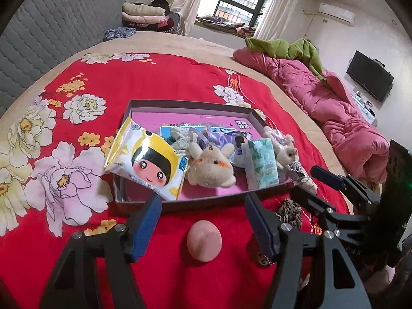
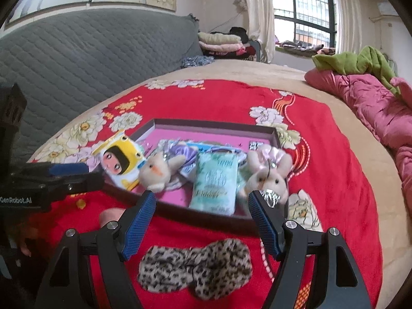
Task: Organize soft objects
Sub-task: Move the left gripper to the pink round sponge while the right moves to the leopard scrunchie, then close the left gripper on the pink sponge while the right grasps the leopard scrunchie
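Observation:
A shallow box with a pink floor [image 1: 144, 105] [image 2: 275, 135] lies on the red flowered bedspread. It holds a yellow tissue pack [image 1: 146, 162] [image 2: 119, 161], a beige plush toy [image 1: 211, 166] [image 2: 157, 171], a green tissue pack [image 1: 261, 164] [image 2: 215, 180], a white plush rabbit [image 1: 283, 149] [image 2: 267, 173] and purple fabric. A pink egg-shaped soft ball [image 1: 204, 240] lies between the fingers of my open left gripper [image 1: 203, 225]. A leopard-print bow [image 2: 195, 267] [image 1: 289, 212] lies between the fingers of my open right gripper [image 2: 202, 225].
A pink quilt [image 1: 334, 118] [image 2: 373, 105] with a green garment on it lies along the bed's right side. A grey padded headboard [image 1: 51, 31] [image 2: 90, 51] stands at the left. Folded blankets [image 1: 146, 15] are stacked beyond the bed near the window.

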The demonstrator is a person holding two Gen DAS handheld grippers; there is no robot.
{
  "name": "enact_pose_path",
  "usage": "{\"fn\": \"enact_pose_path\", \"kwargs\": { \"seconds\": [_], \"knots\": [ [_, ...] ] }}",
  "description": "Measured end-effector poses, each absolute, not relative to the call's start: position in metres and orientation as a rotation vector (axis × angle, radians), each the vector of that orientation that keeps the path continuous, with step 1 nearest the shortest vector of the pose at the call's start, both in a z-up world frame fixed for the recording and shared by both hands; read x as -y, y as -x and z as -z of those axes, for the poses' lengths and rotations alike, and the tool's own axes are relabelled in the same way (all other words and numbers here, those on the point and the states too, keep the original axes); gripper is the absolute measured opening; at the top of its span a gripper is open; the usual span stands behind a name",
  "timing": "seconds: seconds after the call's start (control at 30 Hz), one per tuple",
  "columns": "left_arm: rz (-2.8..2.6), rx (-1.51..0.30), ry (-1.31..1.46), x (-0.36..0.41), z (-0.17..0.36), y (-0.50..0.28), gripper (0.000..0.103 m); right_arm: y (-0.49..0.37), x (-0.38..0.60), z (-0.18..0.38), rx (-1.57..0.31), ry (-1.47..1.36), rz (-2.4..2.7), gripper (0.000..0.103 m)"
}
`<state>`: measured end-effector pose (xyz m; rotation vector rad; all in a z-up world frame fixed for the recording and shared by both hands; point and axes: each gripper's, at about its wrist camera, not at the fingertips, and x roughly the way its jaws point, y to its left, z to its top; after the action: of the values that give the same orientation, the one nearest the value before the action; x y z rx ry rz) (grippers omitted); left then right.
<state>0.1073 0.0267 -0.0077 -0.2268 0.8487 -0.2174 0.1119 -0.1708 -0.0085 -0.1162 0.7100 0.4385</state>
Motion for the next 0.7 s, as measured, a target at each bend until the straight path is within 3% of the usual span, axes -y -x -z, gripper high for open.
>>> {"fn": "enact_pose_path", "kwargs": {
  "seconds": [0.7],
  "knots": [
    [0.197, -0.940, 0.195, -0.024, 0.029, -0.083, 0.067, -0.078, 0.167, 0.034, -0.849, 0.139, -0.448, 0.076]
  ]
}}
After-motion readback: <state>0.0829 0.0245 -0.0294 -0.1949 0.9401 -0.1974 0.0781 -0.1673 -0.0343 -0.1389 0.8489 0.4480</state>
